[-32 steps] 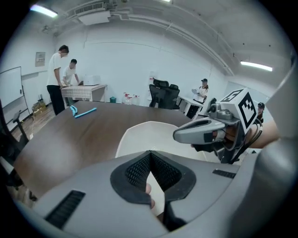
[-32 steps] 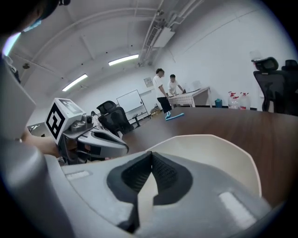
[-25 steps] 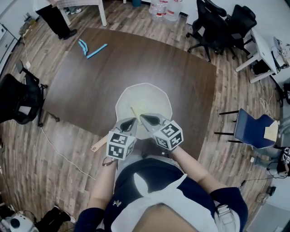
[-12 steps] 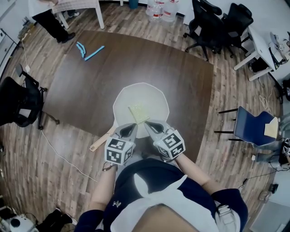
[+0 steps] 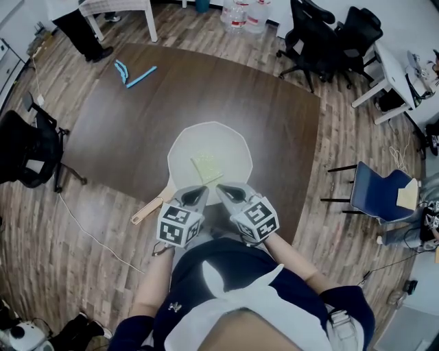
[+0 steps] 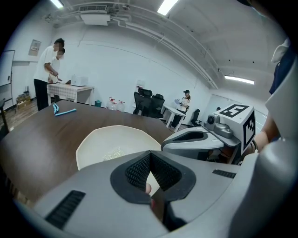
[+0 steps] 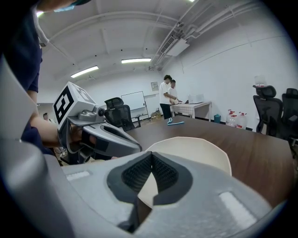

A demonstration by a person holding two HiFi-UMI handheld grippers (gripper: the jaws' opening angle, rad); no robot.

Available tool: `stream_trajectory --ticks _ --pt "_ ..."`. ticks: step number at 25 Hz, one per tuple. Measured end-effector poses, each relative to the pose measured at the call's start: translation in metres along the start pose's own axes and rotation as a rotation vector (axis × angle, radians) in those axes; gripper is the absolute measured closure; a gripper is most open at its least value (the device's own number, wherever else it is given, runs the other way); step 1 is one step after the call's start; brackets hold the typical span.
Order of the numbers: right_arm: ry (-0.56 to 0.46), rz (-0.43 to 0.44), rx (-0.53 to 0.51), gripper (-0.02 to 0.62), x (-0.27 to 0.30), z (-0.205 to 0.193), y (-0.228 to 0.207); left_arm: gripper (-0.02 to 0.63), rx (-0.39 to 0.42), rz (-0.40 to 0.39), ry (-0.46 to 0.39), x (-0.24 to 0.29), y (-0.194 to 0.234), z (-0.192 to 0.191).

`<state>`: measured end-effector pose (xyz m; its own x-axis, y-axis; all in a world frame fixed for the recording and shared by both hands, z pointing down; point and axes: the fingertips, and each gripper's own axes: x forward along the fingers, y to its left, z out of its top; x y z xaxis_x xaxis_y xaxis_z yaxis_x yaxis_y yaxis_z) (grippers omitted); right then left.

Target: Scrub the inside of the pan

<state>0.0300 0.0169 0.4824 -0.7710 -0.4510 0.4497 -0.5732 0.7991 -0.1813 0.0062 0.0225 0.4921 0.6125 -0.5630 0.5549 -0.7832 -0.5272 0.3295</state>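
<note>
**cream pan right under both grippers, scrub pad lying loose inside**

the pan [image 5: 230,147] is a pale cream one with a faceted rim. it sits on the near part of a big dark brown table [image 5: 274,110], and its wooden handle [image 5: 147,210] pokes out toward the person's left. a yellowish scrub pad [image 5: 208,166] lies flat on the near half of the pan floor. in the left gripper view the pad is just a glittery patch.

the other stuff on the table is two light-blue tools [image 5: 144,76] at the far left corner, well apart from the pan. past the table edge there are black office chairs [image 5: 322,34], a blue chair [image 5: 374,195] off to the right and water bottles [image 5: 247,12] at the far end. a person [image 5: 82,31] is standing at the top left, and a cable [image 5: 89,230] trails over the wood floor on the left.

in the head view the grippers cover the pan's near rim. the left gripper [image 5: 195,194] is over the spot where the handle meets the pan. the right gripper [image 5: 226,191] is just beside it. both tilt down and point into the pan, and the pad is just ahead of their tips. i can't tell if either one actually touches it.

each gripper's own view shows its jaws closed tip to tip with nothing pinched. through the v-shaped gap below the tips mostly the cream pan shows.
</note>
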Motion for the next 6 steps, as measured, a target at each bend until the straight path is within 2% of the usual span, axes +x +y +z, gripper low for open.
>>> stream_trajectory --ticks 6 --pt "0.033 0.016 0.029 0.597 -0.004 -0.014 0.007 0.604 -0.018 -0.006 0.010 -0.003 -0.005 -0.011"
